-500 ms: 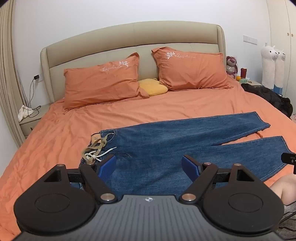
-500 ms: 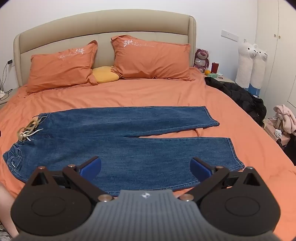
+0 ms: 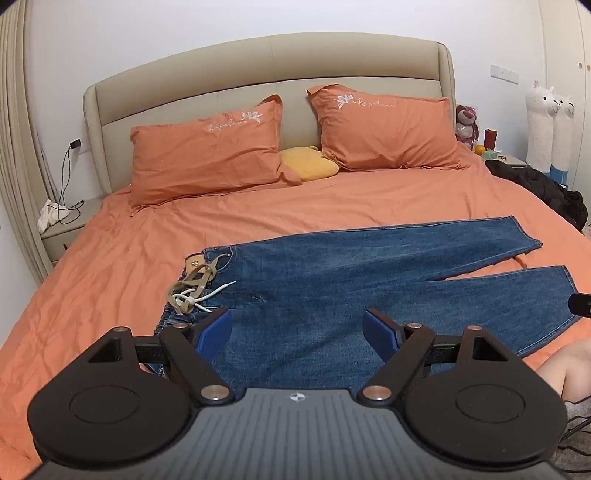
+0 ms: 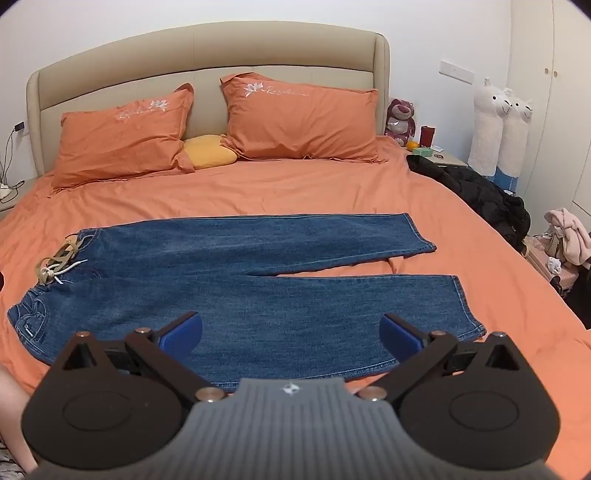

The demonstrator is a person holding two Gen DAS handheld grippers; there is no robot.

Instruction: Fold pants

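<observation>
Two flat blue denim legs

Beige-headboard bed, white walls

Blue jeans lie flat across the orange bed, waistband toward nine o'clock, legs toward three; the left gripper hovers spread wide at six.

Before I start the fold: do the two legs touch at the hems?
Apart. The right wrist view shows orange sheet between the far leg and the near leg at the hems.
</observation>
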